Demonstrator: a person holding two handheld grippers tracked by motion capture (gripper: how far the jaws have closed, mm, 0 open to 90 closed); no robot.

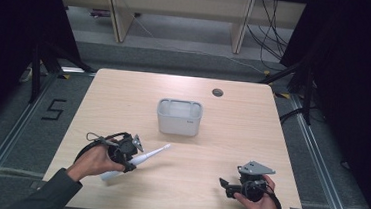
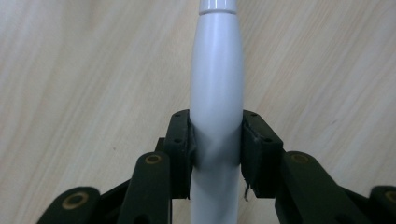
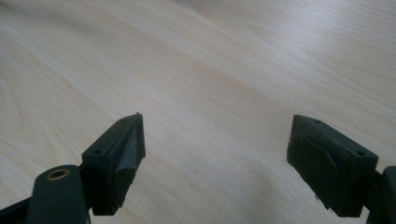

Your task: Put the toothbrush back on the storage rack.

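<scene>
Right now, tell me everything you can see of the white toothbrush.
The toothbrush is a white electric type with a smooth, glossy, plastic-looking handle that narrows to a thin neck and small head. It lies low over the wooden table, head pointing toward the white bin but apart from it. The left gripper is shut on its handle, pads pressed to both sides. Whether it rests on the table I cannot tell.

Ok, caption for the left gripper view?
Left gripper jaws shut on a white electric toothbrush handle above the wooden table.
</scene>
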